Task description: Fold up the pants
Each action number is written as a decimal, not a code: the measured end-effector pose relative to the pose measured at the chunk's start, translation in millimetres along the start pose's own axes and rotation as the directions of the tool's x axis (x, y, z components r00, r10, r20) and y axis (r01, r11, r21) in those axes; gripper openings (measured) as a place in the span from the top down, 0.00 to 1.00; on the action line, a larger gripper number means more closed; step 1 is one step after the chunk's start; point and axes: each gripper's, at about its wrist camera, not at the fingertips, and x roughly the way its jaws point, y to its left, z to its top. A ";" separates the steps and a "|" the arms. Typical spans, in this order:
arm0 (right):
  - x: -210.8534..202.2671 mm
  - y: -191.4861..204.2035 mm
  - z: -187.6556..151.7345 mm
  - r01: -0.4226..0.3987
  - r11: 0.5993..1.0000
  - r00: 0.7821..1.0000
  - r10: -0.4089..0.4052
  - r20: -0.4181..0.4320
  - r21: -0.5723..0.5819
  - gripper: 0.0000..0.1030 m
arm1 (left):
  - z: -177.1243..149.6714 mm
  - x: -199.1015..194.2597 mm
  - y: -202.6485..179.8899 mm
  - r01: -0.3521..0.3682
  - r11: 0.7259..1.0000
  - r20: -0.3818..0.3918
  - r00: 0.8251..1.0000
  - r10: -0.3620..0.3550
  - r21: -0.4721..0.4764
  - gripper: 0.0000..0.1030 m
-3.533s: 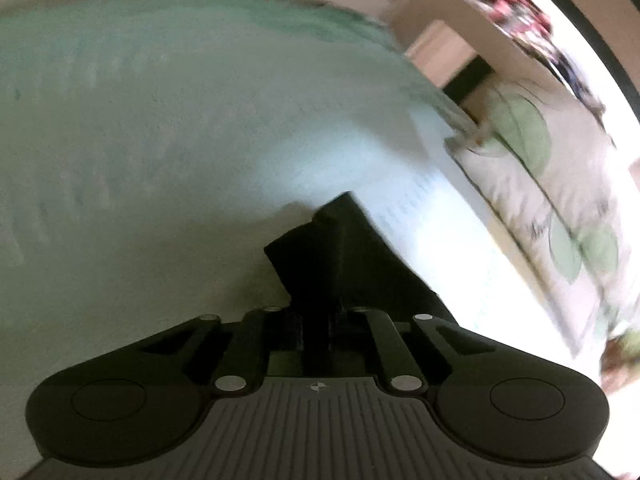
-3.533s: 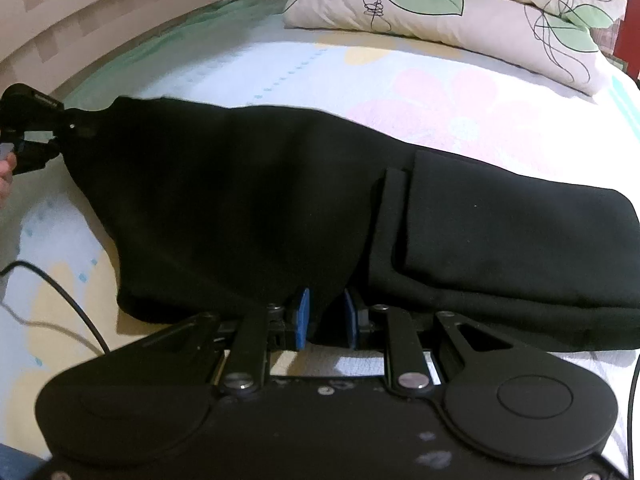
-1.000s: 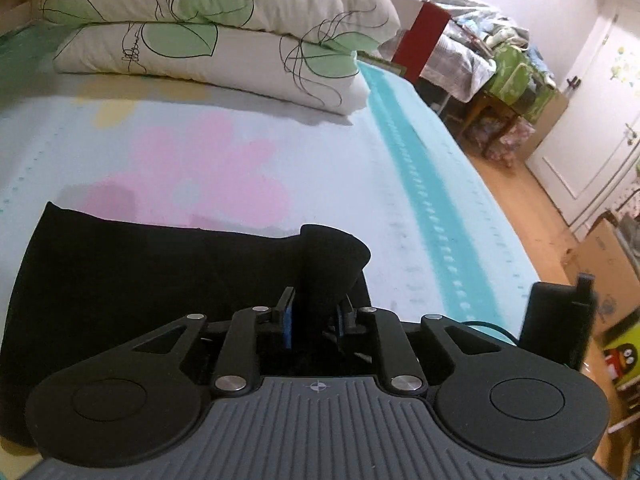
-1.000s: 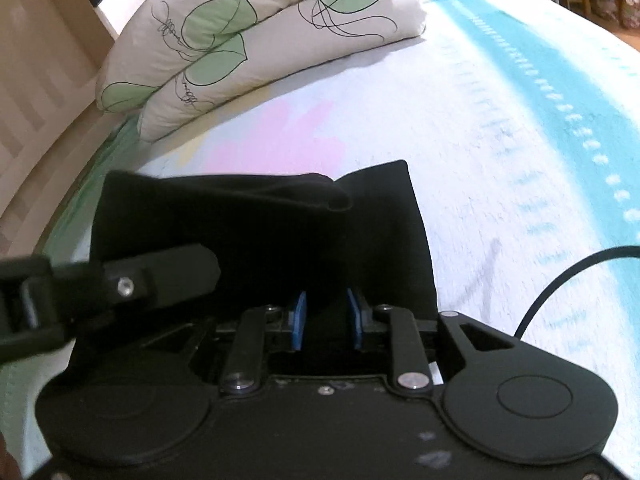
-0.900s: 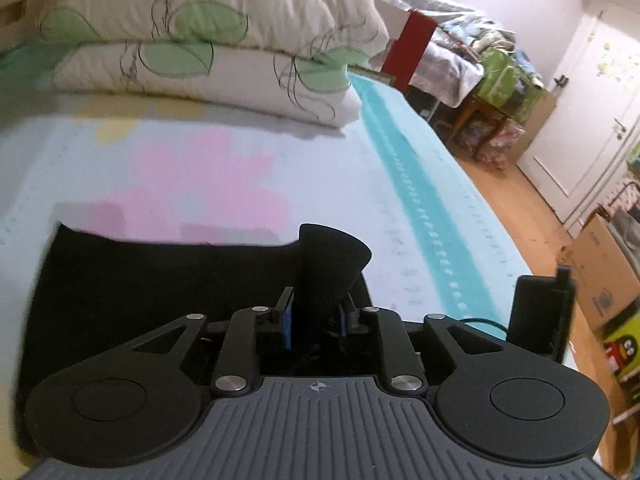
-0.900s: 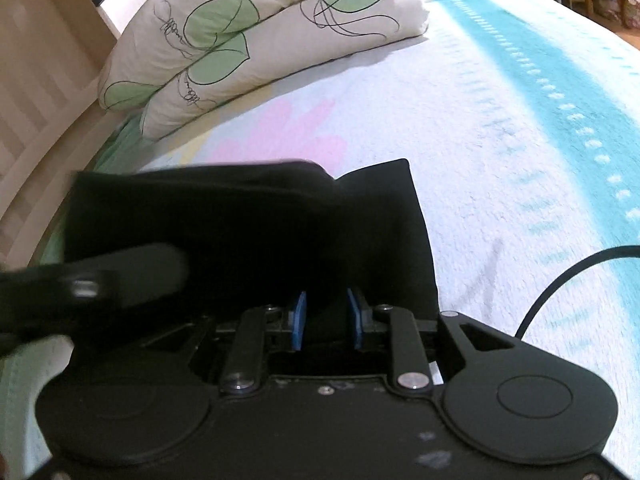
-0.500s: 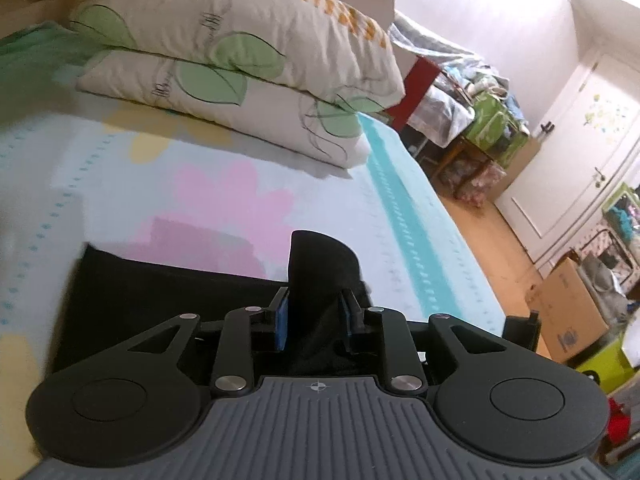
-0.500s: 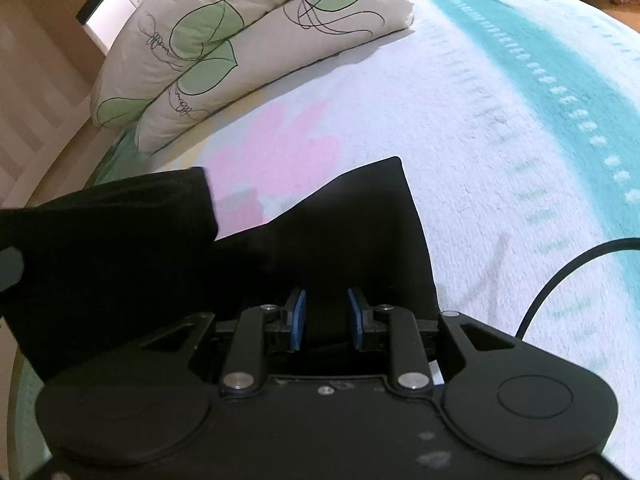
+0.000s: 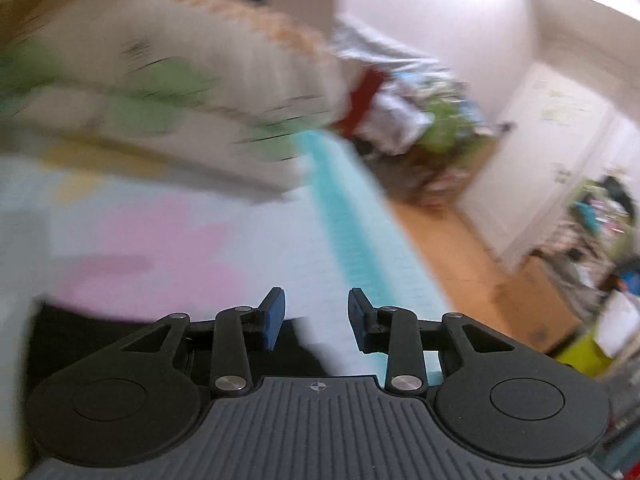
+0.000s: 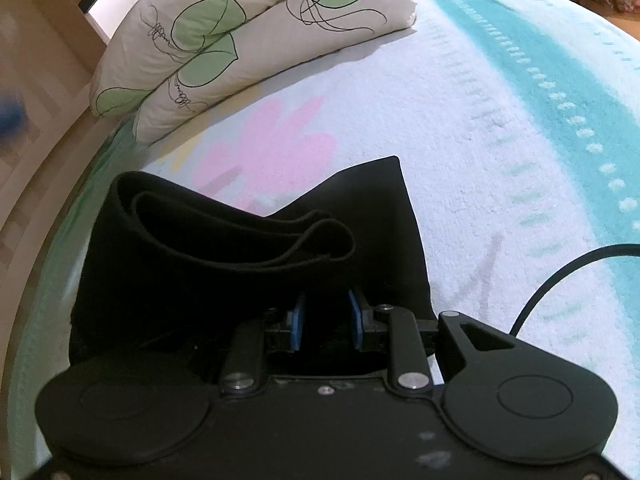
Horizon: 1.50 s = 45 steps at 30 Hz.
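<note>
Left gripper (image 9: 316,316) jaws are opening, nothing between; right gripper (image 10: 326,322) is pinching pants (image 10: 240,256) beside pillows (image 10: 256,32) — release gently, flatten.

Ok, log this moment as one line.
step: fold pants | left claw: opening, empty | right claw: shut on pants | pants: folded over on bed

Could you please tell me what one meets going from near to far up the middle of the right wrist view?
Right gripper → black pants → pink flower print on the bedspread → pillows.
</note>
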 end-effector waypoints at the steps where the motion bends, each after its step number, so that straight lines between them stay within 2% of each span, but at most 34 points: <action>1: -1.3 -0.1 0.0 0.000 1.000 1.000 0.000 0.000 -0.003 0.75 | -1.7 -1.0 17.1 -0.050 0.999 -0.016 0.999 0.049 -0.018 0.67; 3: -3.9 -1.8 -0.8 -0.003 1.000 1.000 0.003 -0.001 -0.006 0.75 | -9.0 -3.7 49.6 -0.138 0.989 -0.070 0.988 0.135 -0.044 0.67; 6: -6.3 -3.8 -0.4 -0.008 1.000 1.000 0.008 -0.002 -0.001 0.75 | -21.8 -7.3 85.3 -0.194 0.978 -0.162 0.970 0.179 -0.076 0.67; 11: -10.9 -10.6 0.9 -0.013 0.999 1.000 0.012 0.010 0.036 0.74 | -61.3 11.7 111.5 -0.167 0.982 -0.345 0.930 0.128 -0.087 0.67; 13: -15.6 -14.0 2.7 -0.001 0.998 0.999 -0.001 0.035 0.058 0.74 | -71.5 20.8 109.7 -0.174 0.983 -0.367 0.919 0.143 -0.052 0.67; 17: -34.2 -22.0 8.3 0.039 0.993 0.991 -0.053 0.123 0.113 0.69 | -79.1 27.5 91.5 -0.164 0.986 -0.372 0.913 0.168 0.042 0.67; 21: -45.0 -20.5 14.6 -0.006 0.994 0.993 -0.007 0.120 0.109 0.63 | -83.7 26.9 82.4 -0.146 0.986 -0.369 0.915 0.164 0.077 0.66; 24: -44.5 -15.5 9.6 -0.027 0.992 0.996 0.017 0.088 0.120 0.60 | -86.6 23.4 87.5 -0.142 0.988 -0.360 0.920 0.154 0.059 0.66; 29: -41.3 -6.6 -13.2 0.002 0.992 0.999 -0.006 0.035 0.126 0.57 | -83.8 20.5 94.7 -0.124 0.992 -0.366 0.923 0.119 0.011 0.66; 34: -30.4 -8.8 -41.2 0.043 0.988 0.999 -0.040 -0.028 0.145 0.53 | -82.7 17.8 94.9 -0.107 0.994 -0.373 0.921 0.107 0.021 0.66; 38: -20.4 -11.7 -49.7 0.013 0.987 1.000 -0.010 -0.019 0.163 0.49 | -69.7 0.2 98.8 -0.091 0.996 -0.314 0.945 0.091 0.013 0.66; 41: -16.7 -10.3 -50.3 -0.007 0.991 1.000 0.007 0.001 0.136 0.46 | -54.0 -17.7 113.7 -0.151 0.988 -0.251 0.957 0.142 -0.015 0.66; 45: -12.3 -10.2 -47.8 -0.021 0.992 1.000 0.020 0.010 0.125 0.45 | -36.1 -36.1 145.4 -0.247 0.966 -0.206 0.952 0.226 -0.081 0.66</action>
